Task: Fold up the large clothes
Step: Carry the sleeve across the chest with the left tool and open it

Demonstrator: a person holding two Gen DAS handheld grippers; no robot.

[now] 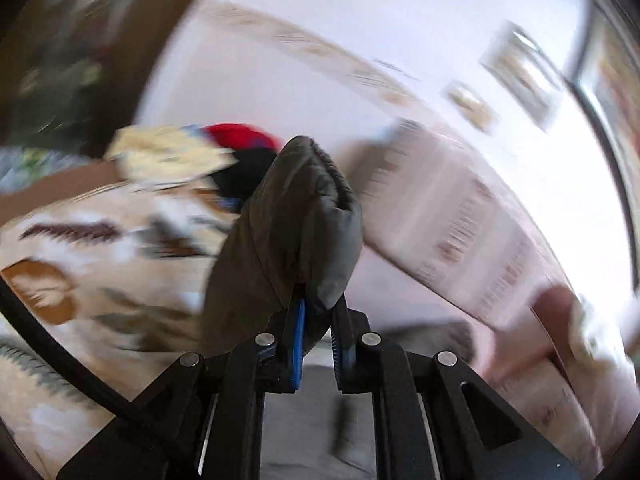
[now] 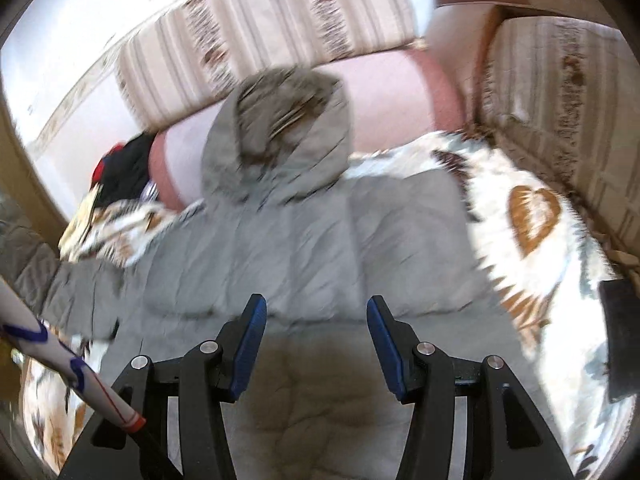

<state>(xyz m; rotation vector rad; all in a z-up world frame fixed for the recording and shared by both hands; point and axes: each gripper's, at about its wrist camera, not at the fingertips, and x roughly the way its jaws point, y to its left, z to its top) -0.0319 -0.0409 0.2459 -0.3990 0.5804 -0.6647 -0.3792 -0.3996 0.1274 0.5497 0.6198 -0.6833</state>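
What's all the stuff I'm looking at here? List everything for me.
Padded jacket: one, grey, spread flat on the leaf-print cover, hood towards the cushions.
Jacket sleeve: one, grey, lifted, pinched in the left claw.
Leaf-print cover: one, white with brown leaves, under the jacket.
Striped cushions: at least two, beige and pink, along the back and right side.
Clothes pile: one heap, red, black, yellowish, far end.
Left claw: black with blue pads, shut on the sleeve.
Right claw: black with blue pads, open above the jacket.
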